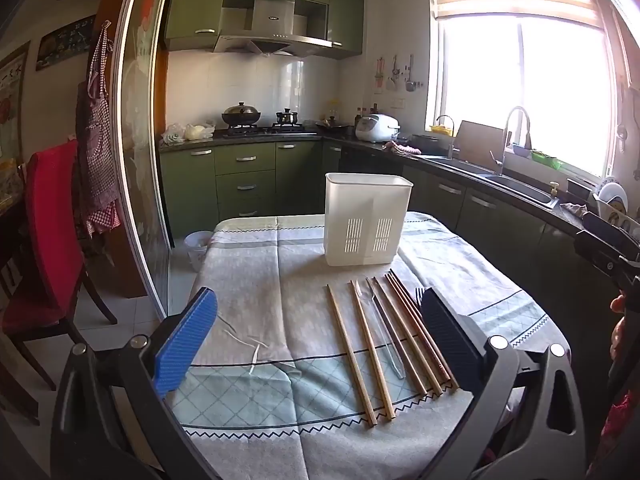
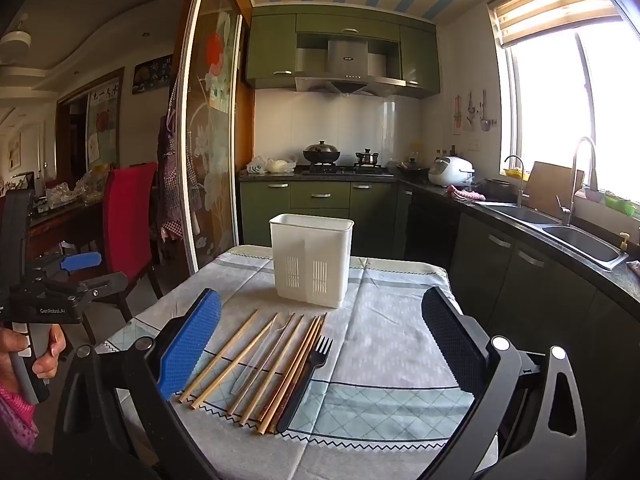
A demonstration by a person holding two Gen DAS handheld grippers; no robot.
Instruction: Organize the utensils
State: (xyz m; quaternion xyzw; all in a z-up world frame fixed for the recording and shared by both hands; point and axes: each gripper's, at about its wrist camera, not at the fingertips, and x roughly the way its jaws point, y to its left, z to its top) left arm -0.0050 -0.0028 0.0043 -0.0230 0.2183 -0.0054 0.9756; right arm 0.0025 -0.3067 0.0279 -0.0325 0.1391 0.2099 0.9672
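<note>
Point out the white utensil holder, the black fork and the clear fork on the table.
white utensil holder (image 2: 311, 260), right wrist view, on its slotted front wall.
black fork (image 2: 308, 376), right wrist view, on its handle just below the neck.
clear fork (image 1: 386, 328), left wrist view, on its handle.

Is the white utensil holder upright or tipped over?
Upright: the white utensil holder stands on its base on the tablecloth, open rim facing up.

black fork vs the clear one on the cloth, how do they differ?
The black fork is opaque and dark; the clear fork is see-through and pale, hard to pick out against the cloth. The black fork lies at the right end of the row, beside the reddish chopsticks; the clear fork lies mid-row between chopsticks. Both lie flat, tines toward the white holder, untouched by either gripper.
</note>
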